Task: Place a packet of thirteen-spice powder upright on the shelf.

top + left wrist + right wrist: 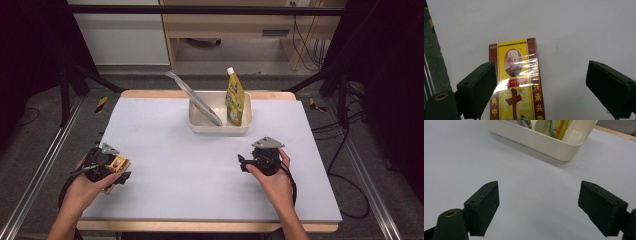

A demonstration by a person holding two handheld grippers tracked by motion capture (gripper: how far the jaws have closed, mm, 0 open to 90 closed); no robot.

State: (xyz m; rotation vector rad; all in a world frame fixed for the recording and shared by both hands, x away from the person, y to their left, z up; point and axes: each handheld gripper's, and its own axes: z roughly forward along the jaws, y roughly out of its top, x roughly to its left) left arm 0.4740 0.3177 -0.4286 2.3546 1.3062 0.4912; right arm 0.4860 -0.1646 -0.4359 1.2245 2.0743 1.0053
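- Around the rig, a dim room shows grey floor, black frame posts, trailing cables and a pale wooden cabinet beyond the far edge.
- Under everything lies the worktop (pixel 200 165), a wooden board covered by a pale blue-white sheet.
- Near the far edge stands a cream tub (pixel 220 127), holding an upright yellow spouted pouch (pixel 234 100) and a silvery flat packet (pixel 195 99) leaning out to the left.
- At the right, the right hand-held gripper (pixel 539 207) hovers over bare sheet, jaws spread wide and released, aimed toward the tub.
- At the near left corner, the left hand-held gripper (pixel 541 85) is also released, jaws wide apart.
- Beneath it lies the yellow and maroon box (pixel 517 82), flat on the sheet; its long axis runs along the jaws, top end pointing away from the gripper, one jaw overlapping its left edge.
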